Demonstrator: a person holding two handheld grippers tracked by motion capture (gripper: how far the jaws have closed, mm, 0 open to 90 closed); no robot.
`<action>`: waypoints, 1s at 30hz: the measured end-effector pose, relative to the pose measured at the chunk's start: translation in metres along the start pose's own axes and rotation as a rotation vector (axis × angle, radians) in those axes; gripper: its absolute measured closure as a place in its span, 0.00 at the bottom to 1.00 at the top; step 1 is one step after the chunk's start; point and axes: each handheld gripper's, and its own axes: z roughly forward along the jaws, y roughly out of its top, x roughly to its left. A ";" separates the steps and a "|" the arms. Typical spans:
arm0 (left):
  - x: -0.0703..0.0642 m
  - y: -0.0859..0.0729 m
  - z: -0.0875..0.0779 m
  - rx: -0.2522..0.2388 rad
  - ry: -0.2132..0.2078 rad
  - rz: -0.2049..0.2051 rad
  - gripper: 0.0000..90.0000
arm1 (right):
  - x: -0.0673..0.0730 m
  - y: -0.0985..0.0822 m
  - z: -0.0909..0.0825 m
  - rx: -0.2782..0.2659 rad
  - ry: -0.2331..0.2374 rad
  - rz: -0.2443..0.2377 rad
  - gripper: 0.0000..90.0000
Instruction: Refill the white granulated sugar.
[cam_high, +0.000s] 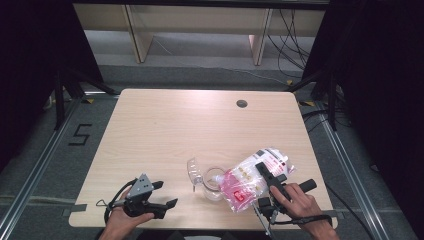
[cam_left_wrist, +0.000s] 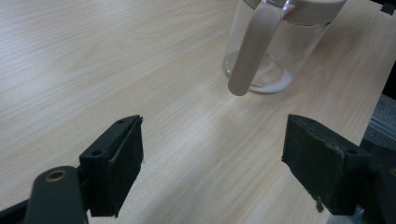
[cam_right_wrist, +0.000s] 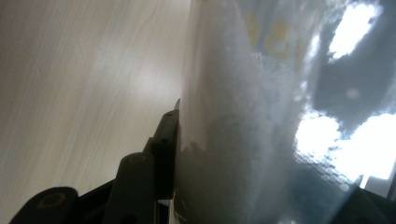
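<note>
The right tongs lie low over the bench, pointing away from the person, jaws clamped on a tilted pink-and-white bag of white powder whose mouth leans at a clear jug. The left tongs rest gaping, empty. The jug's far side is hidden behind the bag.

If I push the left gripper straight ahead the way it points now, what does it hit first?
Most likely the clear jug. In the left gripper view, the left gripper stands open over bare table, and the jug's beige handle hangs ahead, slightly right of centre. Depth is uncertain.
</note>
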 end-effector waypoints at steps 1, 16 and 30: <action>0.000 0.000 0.000 -0.001 0.000 -0.003 0.22 | -0.002 0.000 0.000 -0.002 -0.004 -0.016 0.63; -0.001 0.000 0.000 -0.007 0.000 -0.006 0.22 | -0.004 -0.001 -0.001 0.005 -0.007 -0.028 0.64; -0.001 0.000 0.000 -0.007 0.002 -0.004 0.22 | -0.009 0.000 -0.004 0.028 -0.006 -0.056 0.64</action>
